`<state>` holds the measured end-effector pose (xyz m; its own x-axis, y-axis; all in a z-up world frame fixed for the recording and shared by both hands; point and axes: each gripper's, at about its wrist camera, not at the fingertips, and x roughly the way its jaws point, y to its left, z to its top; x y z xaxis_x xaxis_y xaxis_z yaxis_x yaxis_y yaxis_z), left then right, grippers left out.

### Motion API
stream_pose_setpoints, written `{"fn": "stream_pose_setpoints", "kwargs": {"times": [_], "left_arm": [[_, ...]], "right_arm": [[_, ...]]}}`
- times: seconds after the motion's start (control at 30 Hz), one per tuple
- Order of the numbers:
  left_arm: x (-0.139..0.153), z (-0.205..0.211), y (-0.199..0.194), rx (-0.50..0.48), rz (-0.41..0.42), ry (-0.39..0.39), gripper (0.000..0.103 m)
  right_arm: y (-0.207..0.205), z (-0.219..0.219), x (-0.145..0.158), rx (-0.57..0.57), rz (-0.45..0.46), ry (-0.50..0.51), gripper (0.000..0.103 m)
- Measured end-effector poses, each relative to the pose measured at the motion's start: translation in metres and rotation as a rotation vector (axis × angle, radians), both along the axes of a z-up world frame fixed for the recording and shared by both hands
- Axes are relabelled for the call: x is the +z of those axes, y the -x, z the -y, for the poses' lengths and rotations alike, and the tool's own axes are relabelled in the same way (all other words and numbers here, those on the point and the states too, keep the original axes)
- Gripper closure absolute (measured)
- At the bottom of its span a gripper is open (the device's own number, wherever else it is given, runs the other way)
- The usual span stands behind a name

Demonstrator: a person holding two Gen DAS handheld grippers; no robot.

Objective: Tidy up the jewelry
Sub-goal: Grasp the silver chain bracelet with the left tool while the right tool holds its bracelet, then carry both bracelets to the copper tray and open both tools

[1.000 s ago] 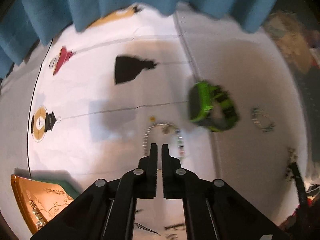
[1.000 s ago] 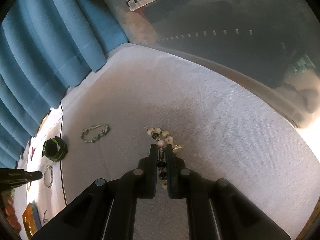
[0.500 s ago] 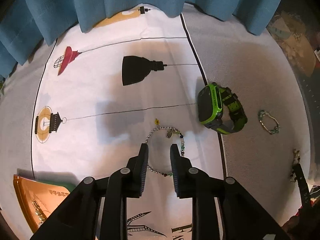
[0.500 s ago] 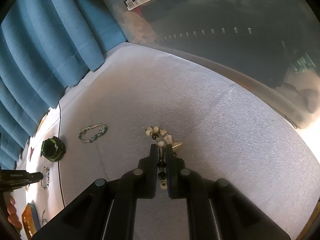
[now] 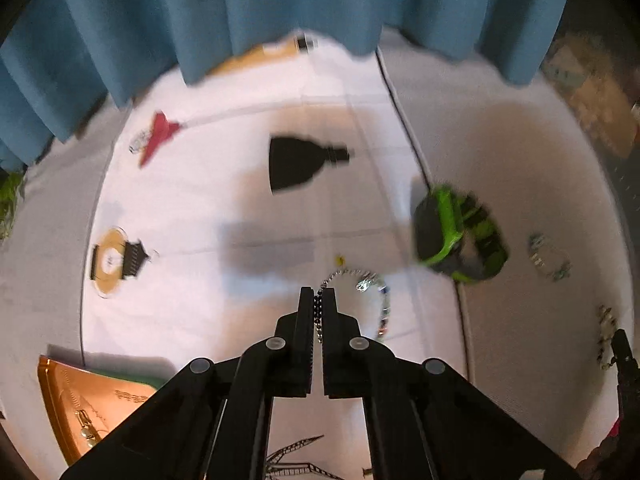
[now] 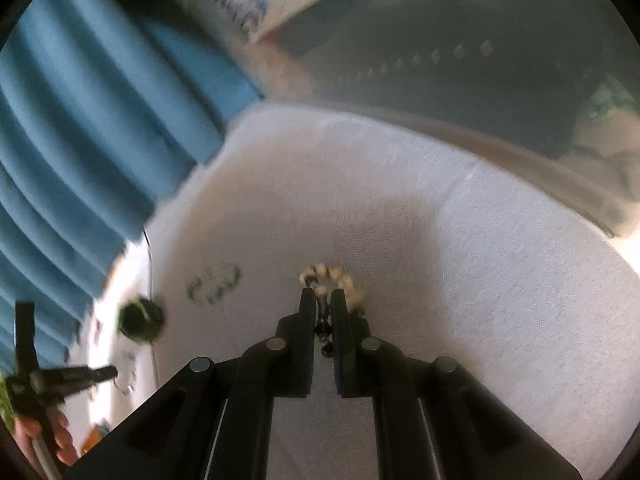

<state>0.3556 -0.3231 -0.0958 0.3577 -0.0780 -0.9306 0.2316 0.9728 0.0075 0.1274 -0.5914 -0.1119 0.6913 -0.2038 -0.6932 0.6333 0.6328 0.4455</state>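
Note:
In the left wrist view my left gripper [image 5: 319, 294] has its jaws closing tight on the dark bead chain of a silver beaded bracelet [image 5: 374, 284]. The rest of that bracelet curls to the right on the white printed cloth [image 5: 208, 184]. A green and black watch [image 5: 452, 236] lies to its right, with a small teal bracelet [image 5: 546, 258] farther right. In the right wrist view my right gripper [image 6: 323, 294] is shut on a cream and black bead bracelet [image 6: 332, 274] over the pale woven mat [image 6: 460, 280]. The teal bracelet [image 6: 214, 284] and the watch [image 6: 140, 318] lie to its left.
A blue curtain [image 5: 280, 12] hangs along the far edge. A gold box [image 5: 80, 400] sits at the near left of the cloth. The left gripper [image 6: 108, 372] and a hand [image 6: 60, 436] show at the lower left of the right wrist view. Dark clutter lies beyond the mat's right edge.
My left gripper opened over the silver bracelet, then shut on its bead chain. My right gripper kept its hold on the cream and black bracelet and tilted a little.

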Motion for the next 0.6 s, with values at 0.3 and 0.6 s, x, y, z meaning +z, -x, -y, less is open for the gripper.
{"fn": "stream_pose_setpoints", "kwargs": {"times": [0.3, 0.6], "left_arm": [[0.062, -0.014, 0.018, -0.04, 0.075, 0.105, 0.102], [0.101, -0.041, 0.049, -0.064, 0.092, 0.157, 0.102]], "right_arm": [[0.017, -0.003, 0.033, -0.01, 0.1, 0.028, 0.095], [0.013, -0.036, 0.06, 0.064, 0.11, 0.088, 0.095]]}}
